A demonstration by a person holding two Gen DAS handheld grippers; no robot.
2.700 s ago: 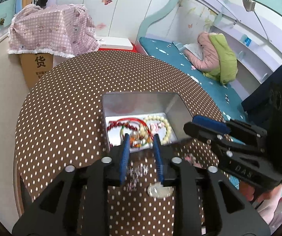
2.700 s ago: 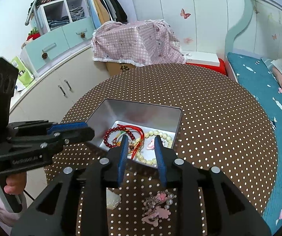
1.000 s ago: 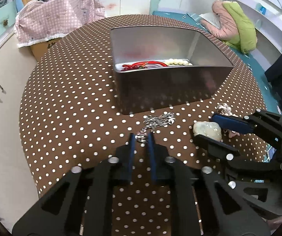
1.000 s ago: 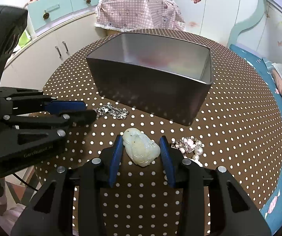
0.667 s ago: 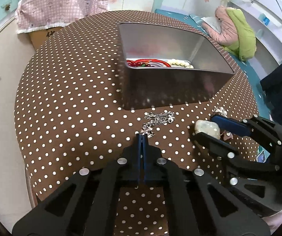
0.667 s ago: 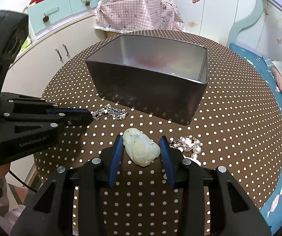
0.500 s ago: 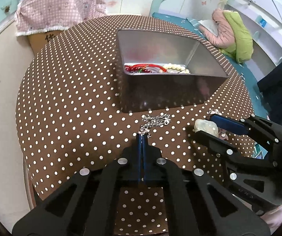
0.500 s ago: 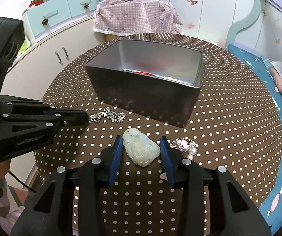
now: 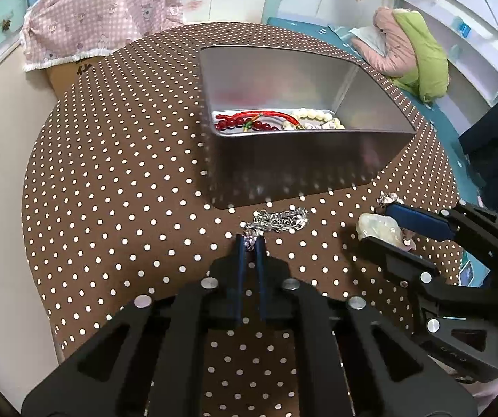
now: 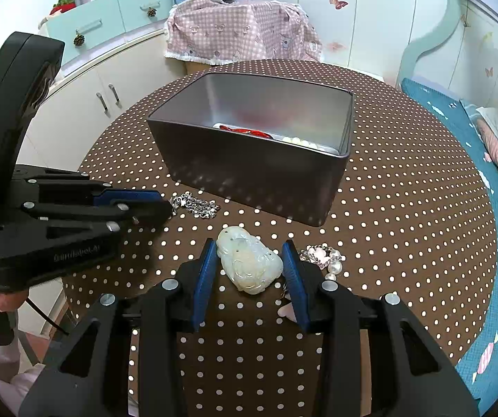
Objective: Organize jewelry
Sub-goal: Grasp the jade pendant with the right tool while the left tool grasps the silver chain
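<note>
Currently a round table (image 10: pixel 405 187) under a brown cloth with white dots is filling both wrist views. A deep grey metal tin (image 10: pixel 249 170) is standing open-topped toward the table's far side. Inside it a red beaded bracelet (image 9: pixel 249 123) is lying against the near wall, and a cream bead bracelet (image 9: pixel 313 115) is sitting just beside it on the right.

Left gripper (image 9: pixel 250 239): blue-padded jaws are standing nearly together, pinching one end of a silver chain (image 9: pixel 282 219). The rest of the chain is lying bunched on the cloth, just in front of the tin's near wall.

Right gripper (image 10: pixel 248 248): jaws are standing at a moderate width, with a pale carved jade pendant (image 10: pixel 249 260) sitting between the pads. The pendant is touching the left pad; whether the right pad is pressing on it I cannot tell. In the left wrist view the pendant (image 9: pixel 381 229) is appearing between the same two fingers, just above the cloth.

A small pearl-and-pink trinket (image 10: pixel 323 257) is resting on the cloth just right of the right gripper. Part of a hand (image 10: pixel 0 300) is showing at the left gripper's handle.
</note>
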